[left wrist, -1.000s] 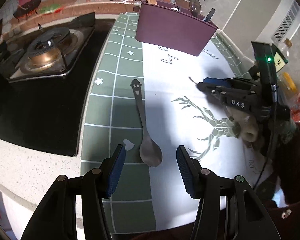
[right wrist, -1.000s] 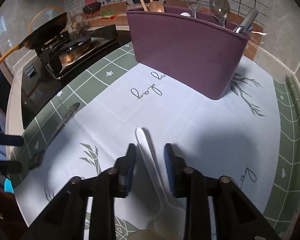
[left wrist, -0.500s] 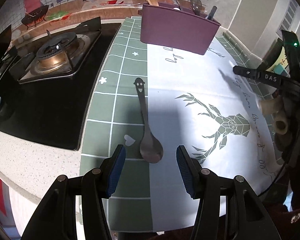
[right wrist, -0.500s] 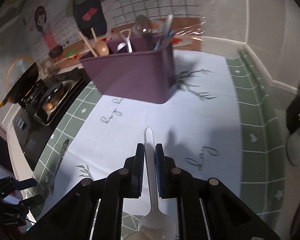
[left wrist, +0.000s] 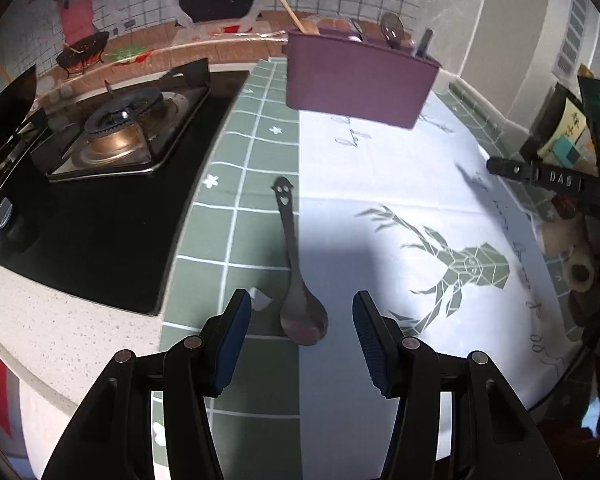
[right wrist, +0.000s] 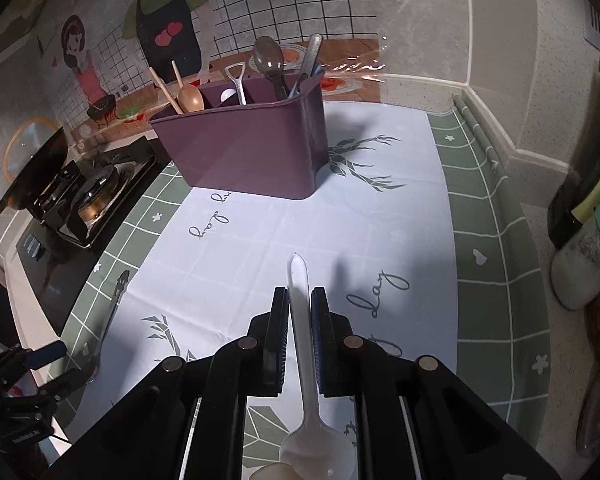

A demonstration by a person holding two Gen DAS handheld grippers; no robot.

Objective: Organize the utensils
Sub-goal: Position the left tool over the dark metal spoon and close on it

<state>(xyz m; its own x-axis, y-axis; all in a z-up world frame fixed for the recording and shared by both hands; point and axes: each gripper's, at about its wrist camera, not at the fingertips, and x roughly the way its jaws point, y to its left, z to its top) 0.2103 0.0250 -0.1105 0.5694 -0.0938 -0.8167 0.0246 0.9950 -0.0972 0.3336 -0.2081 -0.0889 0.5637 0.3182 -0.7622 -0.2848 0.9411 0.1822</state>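
Observation:
My right gripper (right wrist: 300,304) is shut on a white plastic spoon (right wrist: 302,320), lifted above the cloth with its handle pointing forward and its bowl toward me. The purple utensil holder (right wrist: 248,148) stands ahead with several utensils in it; it also shows in the left wrist view (left wrist: 360,80). My left gripper (left wrist: 302,316) is open, its fingers on either side of the bowl of a dark metal spoon (left wrist: 296,276) that lies flat on the cloth with a smiley-face handle end. That spoon also shows in the right wrist view (right wrist: 108,320).
A gas stove (left wrist: 116,132) sits left of the green and white tablecloth (left wrist: 380,184). A pan (right wrist: 32,172) rests on the stove. Bottles and jars (right wrist: 584,248) stand at the right by the wall. The counter edge is near me.
My right gripper closed on the white spoon, lifted it off the cloth and drew back to the right. My left gripper stayed open around the metal spoon's bowl.

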